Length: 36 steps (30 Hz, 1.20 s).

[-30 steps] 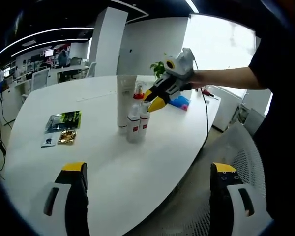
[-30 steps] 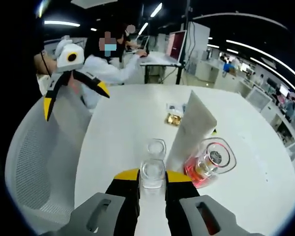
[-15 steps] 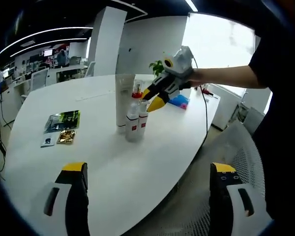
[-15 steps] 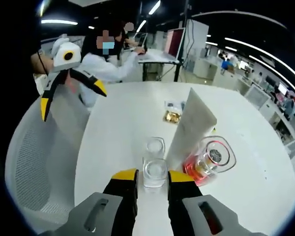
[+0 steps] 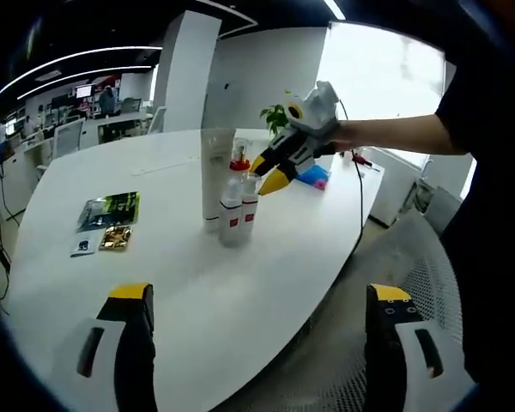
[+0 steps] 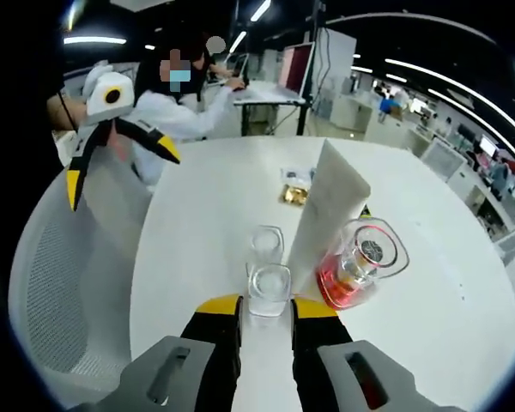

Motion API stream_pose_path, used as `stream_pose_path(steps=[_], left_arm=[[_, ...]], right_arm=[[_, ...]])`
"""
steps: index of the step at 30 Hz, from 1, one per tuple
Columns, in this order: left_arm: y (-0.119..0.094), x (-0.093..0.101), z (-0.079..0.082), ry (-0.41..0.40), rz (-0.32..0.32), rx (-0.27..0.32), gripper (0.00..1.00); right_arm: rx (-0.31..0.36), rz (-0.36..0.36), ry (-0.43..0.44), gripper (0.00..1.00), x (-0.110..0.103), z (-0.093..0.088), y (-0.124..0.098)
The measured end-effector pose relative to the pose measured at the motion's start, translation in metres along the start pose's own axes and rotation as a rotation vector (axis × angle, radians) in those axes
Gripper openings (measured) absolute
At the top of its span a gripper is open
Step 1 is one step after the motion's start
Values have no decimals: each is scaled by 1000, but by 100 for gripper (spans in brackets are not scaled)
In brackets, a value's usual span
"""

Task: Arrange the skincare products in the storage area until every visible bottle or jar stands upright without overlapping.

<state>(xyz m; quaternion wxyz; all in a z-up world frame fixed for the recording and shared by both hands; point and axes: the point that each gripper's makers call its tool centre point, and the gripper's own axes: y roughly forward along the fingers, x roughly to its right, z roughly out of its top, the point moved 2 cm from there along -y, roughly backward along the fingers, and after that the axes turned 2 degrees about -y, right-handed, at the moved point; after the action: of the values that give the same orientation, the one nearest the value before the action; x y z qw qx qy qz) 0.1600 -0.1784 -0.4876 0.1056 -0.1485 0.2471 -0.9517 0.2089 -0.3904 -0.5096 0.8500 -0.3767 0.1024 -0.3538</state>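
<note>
Right gripper view: we are looking down on the near bottle [image 6: 269, 290], whose clear cap now sits just past our yellow tips instead of between them, so we are backing the right gripper [image 6: 262, 307] up off it with the jaws slightly parted and holding nothing. The bottle is standing upright on the table [image 6: 197, 215], touching or nearly touching the second bottle [image 6: 266, 243] behind it, with the white tube [image 6: 326, 215] and the red pump bottle [image 6: 360, 275] just beside them. In the left gripper view we are seeing the same cluster near the table's middle, all four upright, with the right gripper hovering just above the caps. We are holding the left gripper [image 5: 257, 343] wide and empty, well apart from the cluster. We are judging the release done and the arrangement near complete; the sachets [image 5: 110, 223] are lying flat, off to one side.
</note>
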Motion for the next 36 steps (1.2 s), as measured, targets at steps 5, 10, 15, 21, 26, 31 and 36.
stream_pose_path(steps=[5, 10, 15, 21, 26, 31, 36], left_arm=[[0, -1, 0, 0, 2, 1, 95], [0, -1, 0, -2, 4, 3, 95], [0, 0, 0, 0, 3, -1, 95], [0, -2, -1, 0, 7, 0, 95], [-1, -2, -1, 0, 8, 0, 95], [-1, -3, -1, -1, 8, 1, 95], [0, -2, -1, -1, 8, -2, 95]], right_arm=[[-33, -23, 95, 15, -6, -20, 10], [-52, -53, 206, 15, -16, -42, 24], [-13, -123, 328, 15, -18, -45, 34], [-6, -166, 382, 13, -19, -46, 41], [-19, -168, 372, 12, -20, -49, 43], [-23, -185, 369, 11, -12, -49, 39], [-29, -185, 347, 10, -9, -46, 37]])
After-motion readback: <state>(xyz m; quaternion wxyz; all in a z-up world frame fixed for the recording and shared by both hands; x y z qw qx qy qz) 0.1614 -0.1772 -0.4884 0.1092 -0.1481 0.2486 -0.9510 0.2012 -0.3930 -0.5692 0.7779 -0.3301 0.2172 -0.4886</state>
